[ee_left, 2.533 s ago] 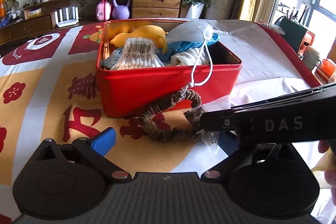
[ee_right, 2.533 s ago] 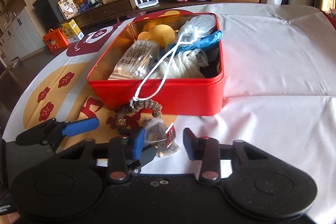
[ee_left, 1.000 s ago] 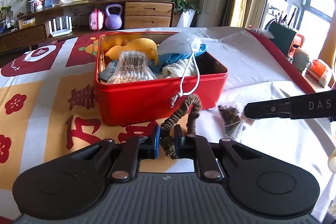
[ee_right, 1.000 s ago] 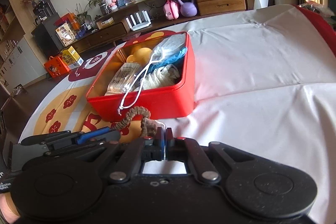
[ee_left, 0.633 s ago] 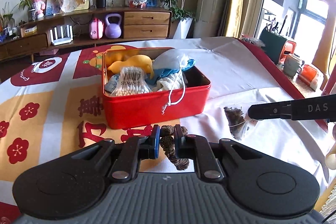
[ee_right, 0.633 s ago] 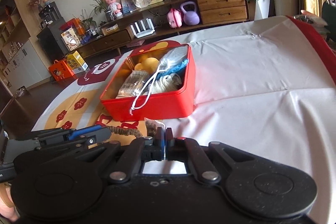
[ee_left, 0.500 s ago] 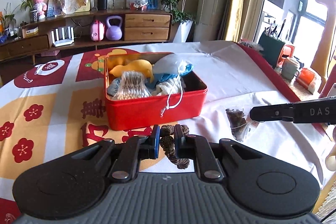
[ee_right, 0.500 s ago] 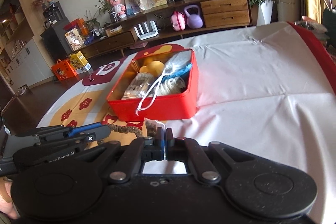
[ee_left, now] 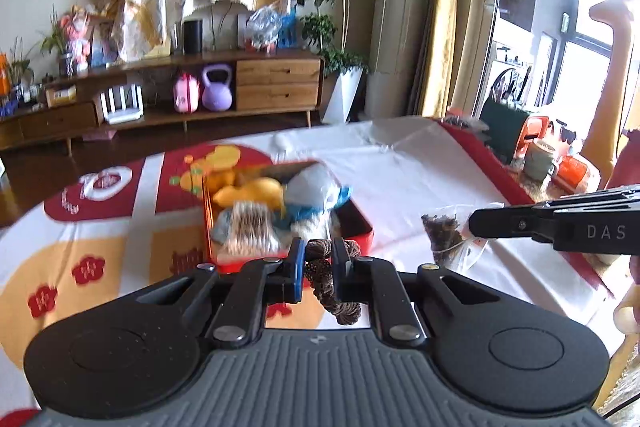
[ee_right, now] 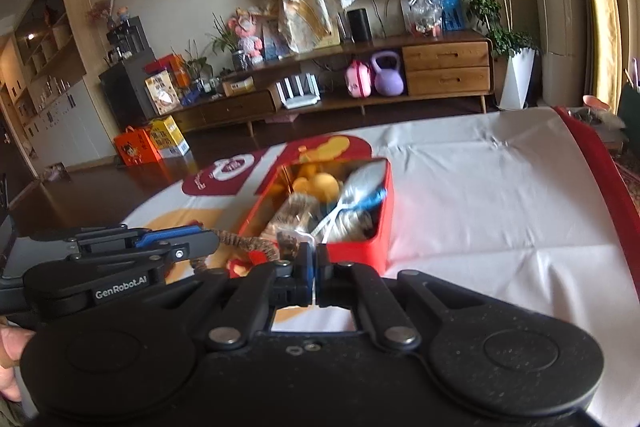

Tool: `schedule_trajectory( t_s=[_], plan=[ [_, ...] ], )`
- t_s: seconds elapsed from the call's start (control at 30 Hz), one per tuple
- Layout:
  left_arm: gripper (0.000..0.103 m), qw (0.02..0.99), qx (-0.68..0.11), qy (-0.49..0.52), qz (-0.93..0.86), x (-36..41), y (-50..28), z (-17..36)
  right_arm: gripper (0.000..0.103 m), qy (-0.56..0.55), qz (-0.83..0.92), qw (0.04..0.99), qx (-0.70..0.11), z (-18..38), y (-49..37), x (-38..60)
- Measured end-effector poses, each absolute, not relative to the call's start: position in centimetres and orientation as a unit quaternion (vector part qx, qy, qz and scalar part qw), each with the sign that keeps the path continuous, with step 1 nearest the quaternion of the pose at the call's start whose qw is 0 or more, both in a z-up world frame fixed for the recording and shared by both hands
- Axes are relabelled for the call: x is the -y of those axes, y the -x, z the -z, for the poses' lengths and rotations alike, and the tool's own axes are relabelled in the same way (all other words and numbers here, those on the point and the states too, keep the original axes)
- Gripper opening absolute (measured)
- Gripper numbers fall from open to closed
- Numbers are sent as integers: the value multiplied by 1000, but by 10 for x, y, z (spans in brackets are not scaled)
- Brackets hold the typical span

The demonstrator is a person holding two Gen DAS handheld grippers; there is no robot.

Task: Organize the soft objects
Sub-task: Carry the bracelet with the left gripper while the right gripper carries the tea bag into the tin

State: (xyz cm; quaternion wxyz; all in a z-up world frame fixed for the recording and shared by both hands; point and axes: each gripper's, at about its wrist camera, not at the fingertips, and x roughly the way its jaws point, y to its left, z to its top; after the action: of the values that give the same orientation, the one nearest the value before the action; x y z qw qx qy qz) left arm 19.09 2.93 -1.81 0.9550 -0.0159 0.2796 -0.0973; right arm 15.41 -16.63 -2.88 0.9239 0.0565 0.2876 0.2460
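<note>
My left gripper (ee_left: 318,259) is shut on a brown braided scrunchie (ee_left: 326,281) and holds it in the air in front of the red tin (ee_left: 362,227). The scrunchie also shows in the right wrist view (ee_right: 244,243). My right gripper (ee_right: 316,267) is shut on a small clear bag of dark bits (ee_left: 444,237), seen hanging at the right in the left wrist view. The red tin (ee_right: 384,223) lies on the table and holds a yellow soft toy (ee_left: 250,193), a cotton swab pack (ee_left: 250,227), a blue cloth (ee_left: 336,197) and a white corded pouch (ee_right: 362,183).
The table wears a white cloth (ee_right: 480,195) with red and yellow patterns. Mugs and orange items (ee_left: 548,159) stand beyond the table's right edge. A wooden sideboard (ee_left: 200,99) with a kettlebell runs along the far wall.
Both grippers have risen and pulled back from the tin with their loads. The tin looks smaller and farther away, and the view is blurred by motion.
</note>
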Motion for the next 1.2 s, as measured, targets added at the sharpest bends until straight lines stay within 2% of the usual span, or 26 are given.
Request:
schedule_trajectory(
  t_s=[0.27, 0.6, 1.2],
  plan=[
    [13, 963, -253, -6, 98, -24, -207, -8, 0, -36, -251, 929, -268, 12, -170, 147],
    [13, 962, -257, -5, 88, -32, -250, -14, 0, -3, -246, 932, -265, 8, -212, 122],
    [13, 948, -310, 17, 73, -52, -337, 38, 1, 2, -226, 917, -329, 50, -313, 90]
  ],
)
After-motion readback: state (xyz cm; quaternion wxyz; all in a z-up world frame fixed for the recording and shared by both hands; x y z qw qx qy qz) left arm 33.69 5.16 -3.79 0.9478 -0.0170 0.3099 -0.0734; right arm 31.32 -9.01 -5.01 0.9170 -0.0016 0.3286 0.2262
